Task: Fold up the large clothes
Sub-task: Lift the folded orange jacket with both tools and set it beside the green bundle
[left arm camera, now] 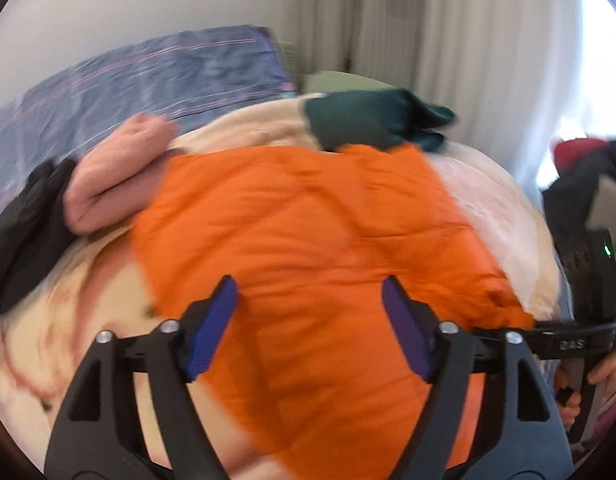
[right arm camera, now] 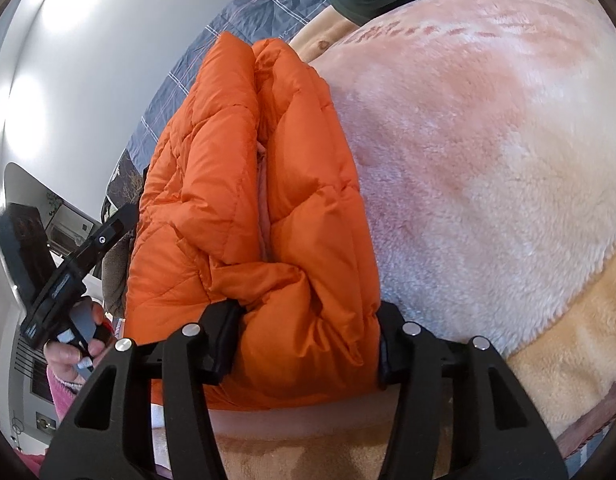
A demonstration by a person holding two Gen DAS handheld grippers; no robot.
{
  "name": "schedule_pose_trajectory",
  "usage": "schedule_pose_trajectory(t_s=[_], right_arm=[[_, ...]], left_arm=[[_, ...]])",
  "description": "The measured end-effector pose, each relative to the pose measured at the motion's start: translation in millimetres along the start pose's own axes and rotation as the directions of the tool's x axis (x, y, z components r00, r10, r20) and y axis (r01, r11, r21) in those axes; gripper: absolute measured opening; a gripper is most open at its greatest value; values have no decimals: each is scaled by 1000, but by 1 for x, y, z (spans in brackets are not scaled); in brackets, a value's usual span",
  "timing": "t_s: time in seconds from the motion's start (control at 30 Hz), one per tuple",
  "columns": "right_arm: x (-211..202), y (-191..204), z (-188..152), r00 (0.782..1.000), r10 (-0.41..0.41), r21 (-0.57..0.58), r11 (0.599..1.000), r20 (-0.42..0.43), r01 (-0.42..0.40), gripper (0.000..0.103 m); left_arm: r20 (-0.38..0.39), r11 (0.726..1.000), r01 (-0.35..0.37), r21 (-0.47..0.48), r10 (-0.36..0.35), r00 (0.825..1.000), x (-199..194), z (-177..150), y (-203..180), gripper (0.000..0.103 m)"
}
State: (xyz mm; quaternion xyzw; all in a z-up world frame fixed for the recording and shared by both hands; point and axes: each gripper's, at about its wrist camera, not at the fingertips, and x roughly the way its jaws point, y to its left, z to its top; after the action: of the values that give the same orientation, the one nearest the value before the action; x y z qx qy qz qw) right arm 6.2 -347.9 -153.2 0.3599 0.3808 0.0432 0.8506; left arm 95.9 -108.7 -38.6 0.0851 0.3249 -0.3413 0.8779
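An orange quilted jacket (left arm camera: 308,220) lies on a fluffy cream and pink blanket (left arm camera: 487,200) on a bed. My left gripper (left arm camera: 309,282) hovers over the jacket's near part, its blue pads (left arm camera: 212,328) wide apart and holding nothing. In the right wrist view the jacket (right arm camera: 236,168) is doubled lengthwise into a thick roll. My right gripper (right arm camera: 308,312) is shut on the roll's near end, with puffy fabric bulging between its black fingers (right arm camera: 224,332). A hand holds the left gripper (right arm camera: 68,272) at the left of that view.
A dark green garment (left arm camera: 367,124) lies beyond the jacket, with a pink garment (left arm camera: 116,176) and a black one (left arm camera: 24,224) to the left. A blue plaid sheet (left arm camera: 148,80) covers the far side of the bed. Curtains (left arm camera: 447,40) hang behind, and clothes are piled at right (left arm camera: 579,172).
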Motion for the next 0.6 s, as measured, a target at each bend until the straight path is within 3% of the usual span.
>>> schedule_pose_trajectory(t_s=[0.07, 0.13, 0.23, 0.37, 0.5, 0.53, 0.6], right_arm=[[0, 0, -1, 1000, -3, -5, 1000, 4, 3, 53], [0, 1, -2, 1000, -4, -9, 1000, 7, 4, 54], [0, 3, -3, 1000, -7, -11, 1000, 8, 7, 54], [-1, 2, -4, 1000, -4, -10, 1000, 7, 4, 54], [0, 4, -6, 1000, -7, -13, 1000, 7, 8, 55], [0, 5, -5, 1000, -10, -17, 1000, 7, 10, 55], [0, 9, -5, 1000, -21, -38, 999, 17, 21, 53]], left_arm=[[-24, 995, -39, -90, 37, 999, 4, -4, 26, 81], [-42, 970, 25, -240, -36, 998, 12, -11, 54, 85], [-53, 915, 117, -386, -148, 988, 28, -18, 76, 90], [-46, 878, 180, -444, -223, 974, 52, -15, 84, 101], [-39, 837, 218, -502, -274, 961, 73, -11, 96, 101], [-34, 828, 226, -513, -282, 959, 78, -10, 98, 101], [-20, 820, 245, -518, -298, 954, 85, -9, 96, 90]])
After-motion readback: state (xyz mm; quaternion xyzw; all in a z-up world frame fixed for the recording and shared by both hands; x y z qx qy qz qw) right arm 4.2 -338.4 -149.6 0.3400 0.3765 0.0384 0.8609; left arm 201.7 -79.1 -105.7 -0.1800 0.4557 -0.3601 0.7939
